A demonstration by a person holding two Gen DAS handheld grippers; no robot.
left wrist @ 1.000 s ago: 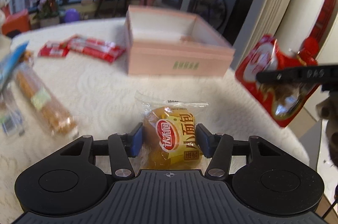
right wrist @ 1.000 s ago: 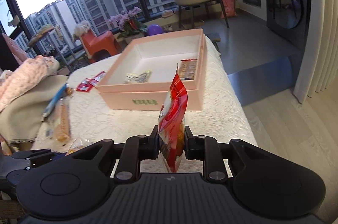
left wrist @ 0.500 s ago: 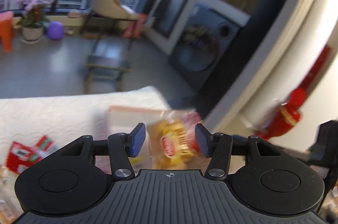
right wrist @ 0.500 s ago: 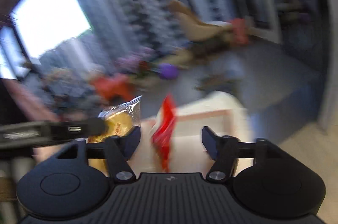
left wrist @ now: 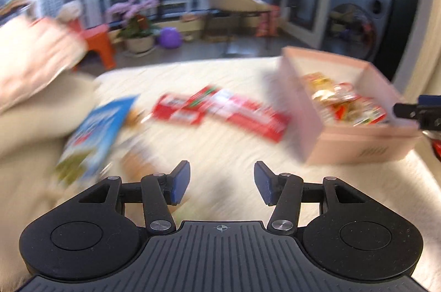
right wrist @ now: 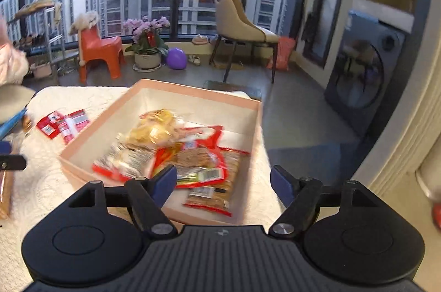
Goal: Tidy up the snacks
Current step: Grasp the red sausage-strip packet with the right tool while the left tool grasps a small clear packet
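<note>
A pink box [right wrist: 256, 110] on the white quilted table holds several snack packets: a yellow bread packet [right wrist: 157, 126] and a red packet [right wrist: 204, 154]. The box also shows at the right of the left wrist view [left wrist: 358, 143]. My right gripper [right wrist: 223, 179] is open and empty just above the box's near edge. My left gripper [left wrist: 222, 184] is open and empty over the table, left of the box. Red packets [left wrist: 220, 113], a blue bag [left wrist: 96, 132] and a long bread packet [left wrist: 137, 162] lie on the table, blurred.
A beige cushion and pink cloth [left wrist: 30, 66] lie at the table's left. Beyond the table are an orange stool [right wrist: 99, 52], a flower pot [right wrist: 146, 44], a chair [right wrist: 242, 27] and a washing machine [right wrist: 366, 77]. The table's right edge drops to the floor.
Both grippers have opened and let go: the yellow bread packet and the red packet now lie in the box. The left gripper has swung left, toward the loose snacks.
</note>
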